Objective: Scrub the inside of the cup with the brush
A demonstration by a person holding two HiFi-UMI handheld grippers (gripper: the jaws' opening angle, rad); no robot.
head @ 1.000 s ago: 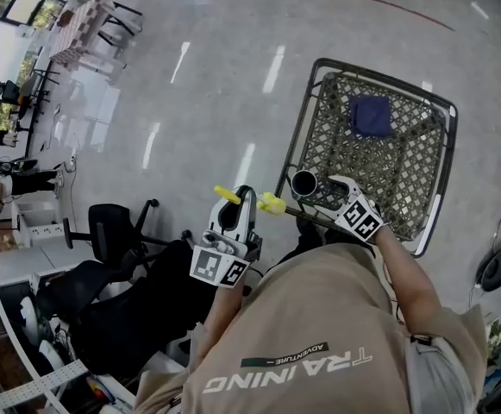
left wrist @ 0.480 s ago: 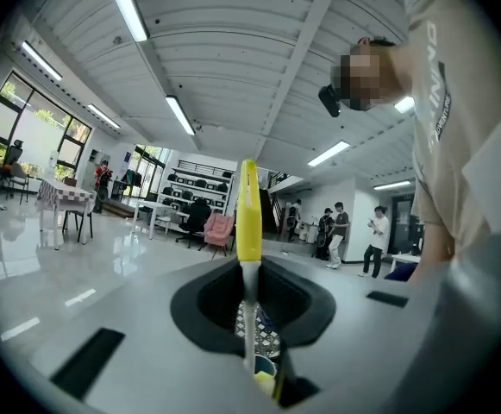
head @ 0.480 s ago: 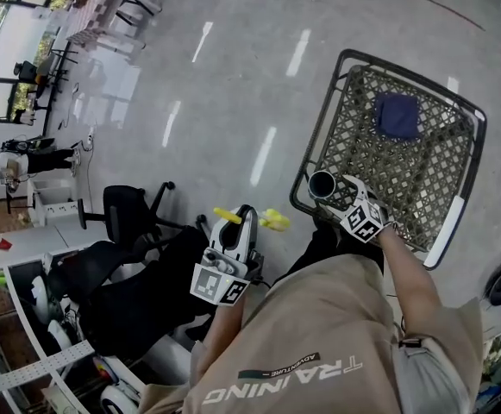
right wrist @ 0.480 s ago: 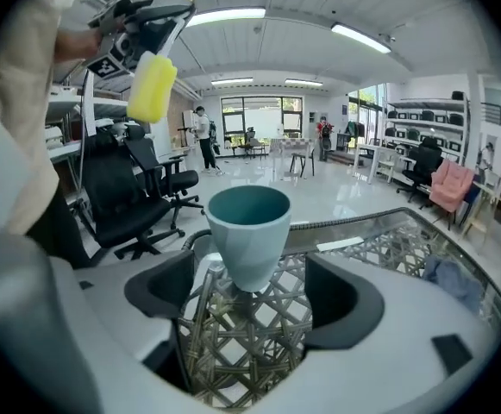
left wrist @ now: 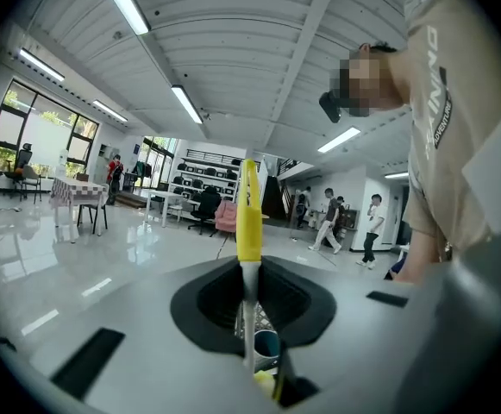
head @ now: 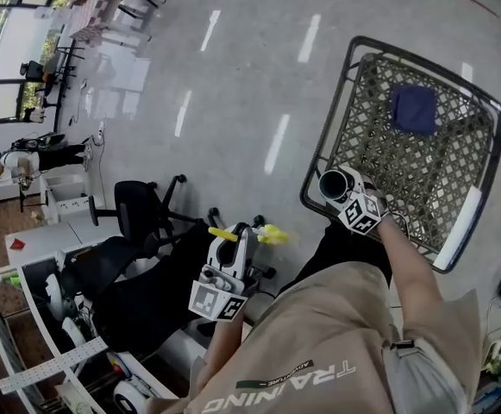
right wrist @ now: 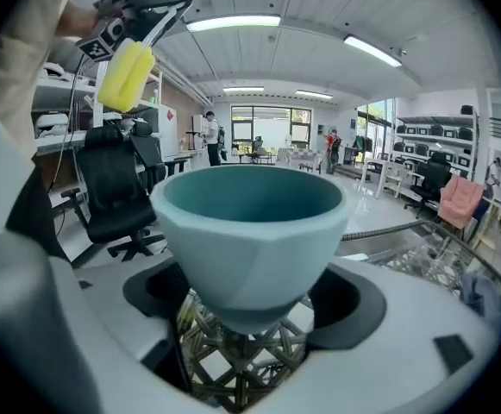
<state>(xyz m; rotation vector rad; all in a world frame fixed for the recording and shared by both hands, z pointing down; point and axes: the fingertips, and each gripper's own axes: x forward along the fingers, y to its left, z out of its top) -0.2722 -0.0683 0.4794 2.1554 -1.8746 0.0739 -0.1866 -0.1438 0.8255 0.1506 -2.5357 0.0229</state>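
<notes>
A teal cup [right wrist: 250, 222] stands upright on the wire-mesh table [head: 319, 158], at its near left corner. My right gripper [head: 345, 191] sits around the cup [head: 335, 185]. Its jaws have just been opening, and a gap shows on each side of the cup's narrow base. My left gripper [head: 234, 247] is shut on the brush [head: 233, 234], whose yellow handle [left wrist: 248, 218] sticks up past the jaws. The brush's yellow sponge head [right wrist: 124, 76] hangs up and to the left of the cup, well apart from it. Part of the cup [left wrist: 266, 345] shows low between the left jaws.
A dark blue cloth [head: 413, 109] lies at the far side of the mesh table. A black office chair [head: 142, 210] stands left of the left gripper. A white cart and shelving [head: 34, 317] fill the lower left. People walk in the distance [left wrist: 329, 222].
The right gripper has come down with the cup onto the mesh corner and its jaws have spread. The left gripper and brush have drawn away from the cup, to the left and lower.
</notes>
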